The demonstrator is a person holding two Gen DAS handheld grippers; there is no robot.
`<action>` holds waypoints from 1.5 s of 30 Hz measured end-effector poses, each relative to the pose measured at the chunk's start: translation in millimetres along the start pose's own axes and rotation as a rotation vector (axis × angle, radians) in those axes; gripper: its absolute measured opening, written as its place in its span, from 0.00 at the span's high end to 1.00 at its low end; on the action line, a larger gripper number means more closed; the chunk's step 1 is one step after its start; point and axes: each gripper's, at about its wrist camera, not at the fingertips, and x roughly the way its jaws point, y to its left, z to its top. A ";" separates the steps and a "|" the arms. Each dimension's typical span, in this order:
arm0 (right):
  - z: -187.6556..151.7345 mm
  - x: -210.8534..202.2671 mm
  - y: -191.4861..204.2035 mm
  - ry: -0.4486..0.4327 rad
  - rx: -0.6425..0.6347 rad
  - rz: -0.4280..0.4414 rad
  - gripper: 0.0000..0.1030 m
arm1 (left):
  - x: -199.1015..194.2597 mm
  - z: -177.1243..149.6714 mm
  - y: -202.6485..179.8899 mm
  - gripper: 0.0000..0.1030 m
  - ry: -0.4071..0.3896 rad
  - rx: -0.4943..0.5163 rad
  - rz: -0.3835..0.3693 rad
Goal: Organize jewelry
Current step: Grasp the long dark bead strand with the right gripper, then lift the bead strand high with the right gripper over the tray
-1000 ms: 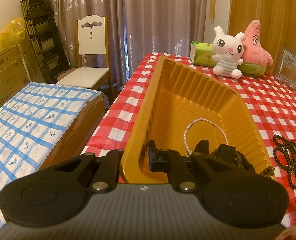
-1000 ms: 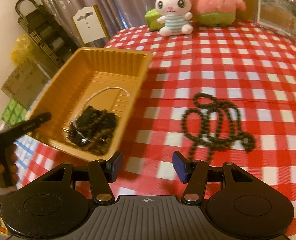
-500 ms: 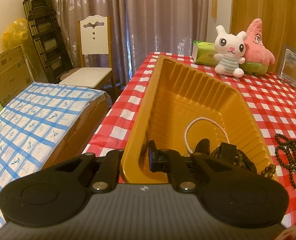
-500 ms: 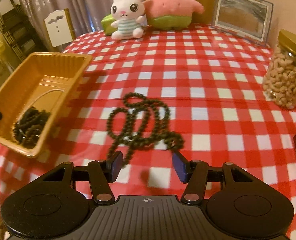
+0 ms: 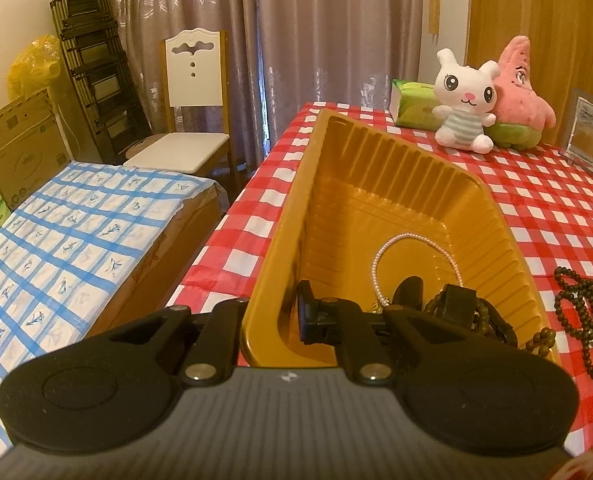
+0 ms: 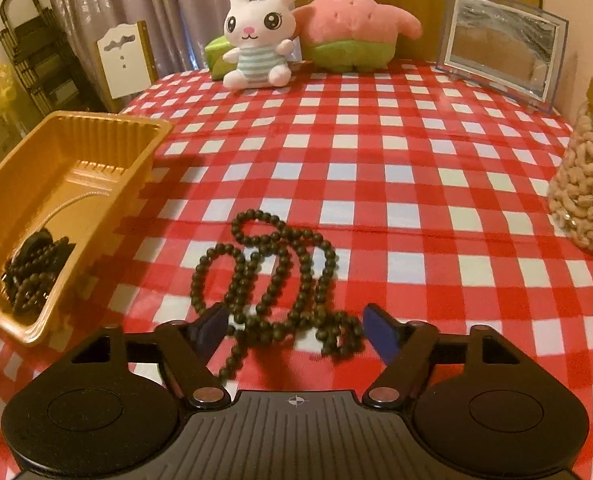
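A gold plastic tray [image 5: 396, 184] [image 6: 28, 160] stands on the red checked table near its left edge. It holds a pearl necklace [image 5: 380, 256] and a heap of dark beads [image 5: 492, 320] [image 6: 36, 272]. My left gripper [image 5: 272, 316] is shut on the tray's near wall, one finger outside, one inside. A long dark bead necklace [image 6: 272, 276] [image 5: 580, 308] lies on the cloth right of the tray. My right gripper [image 6: 296, 328] is open, its blue pads [image 6: 376, 328] on either side of the necklace's near end, just above it.
Two plush toys [image 6: 304, 36] and a green tissue pack [image 5: 412, 104] stand at the back. A framed mirror [image 6: 500, 44] and a jar of cashews [image 6: 588, 176] are on the right. A chair [image 5: 192, 92] and a blue checked cover [image 5: 56, 240] are left of the table.
My right gripper has swung right from the tray and come down over the loose bead necklace, opening wider. The left gripper keeps its hold on the tray wall.
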 end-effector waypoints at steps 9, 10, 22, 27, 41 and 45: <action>4.5 17.1 13.2 0.021 -0.042 0.051 0.25 | 2.9 -0.1 -1.1 0.91 0.007 -0.006 0.009; 3.8 18.0 16.1 0.027 -0.051 0.054 0.25 | 3.1 -0.5 -1.1 0.91 0.007 -0.006 0.010; -11.2 31.7 49.8 0.018 -0.191 -0.065 0.19 | 4.6 -1.6 0.1 0.90 0.012 -0.008 0.012; -10.6 28.7 50.5 0.000 -0.186 -0.074 0.38 | 5.1 -1.7 0.3 0.90 0.012 -0.009 0.012; -11.9 25.0 70.6 0.009 -0.221 -0.032 0.86 | 7.2 -3.2 -0.1 0.90 0.012 -0.009 0.009; -8.1 18.6 64.7 0.005 -0.166 -0.010 0.86 | 8.0 -3.5 -0.7 0.90 0.011 -0.007 0.006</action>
